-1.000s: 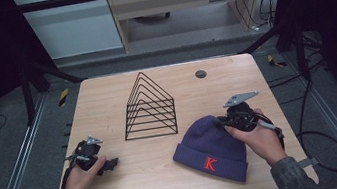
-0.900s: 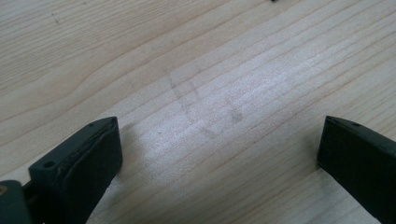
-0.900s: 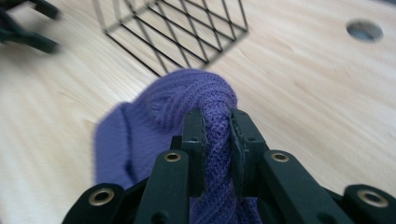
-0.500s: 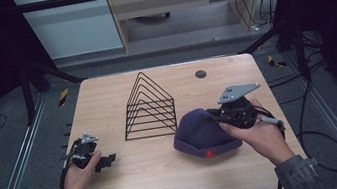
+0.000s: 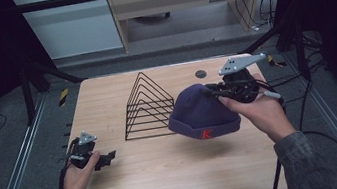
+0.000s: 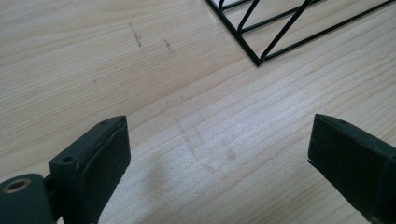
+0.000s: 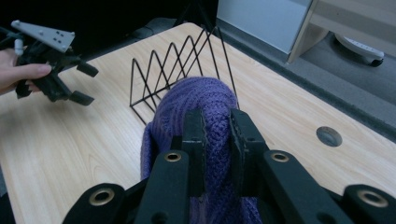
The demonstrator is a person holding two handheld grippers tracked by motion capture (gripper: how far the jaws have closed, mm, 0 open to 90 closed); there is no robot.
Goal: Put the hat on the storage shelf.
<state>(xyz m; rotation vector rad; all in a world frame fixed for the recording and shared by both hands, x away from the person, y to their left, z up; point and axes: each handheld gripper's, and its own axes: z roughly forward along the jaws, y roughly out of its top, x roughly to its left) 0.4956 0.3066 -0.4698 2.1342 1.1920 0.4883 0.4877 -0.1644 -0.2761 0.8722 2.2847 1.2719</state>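
Lifting the purple hat (image 5: 203,111) off the table (image 5: 168,175), my right gripper (image 5: 224,92) is squeezing a fold of its top, so it is now hanging in the air just beside the black wire rack (image 5: 149,107), not lying flat like a moment ago. My left gripper (image 5: 107,157) is waiting on the rack's other side, jaws apart and holding nothing. I think the hat is going onto the rack next.

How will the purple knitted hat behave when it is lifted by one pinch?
The purple knitted hat is probably floppy: it hangs from the right gripper pinching its crown, brim sagging. It seems light, since one fold carries it. The ribbed knit likely grips the pads rather than slipping.
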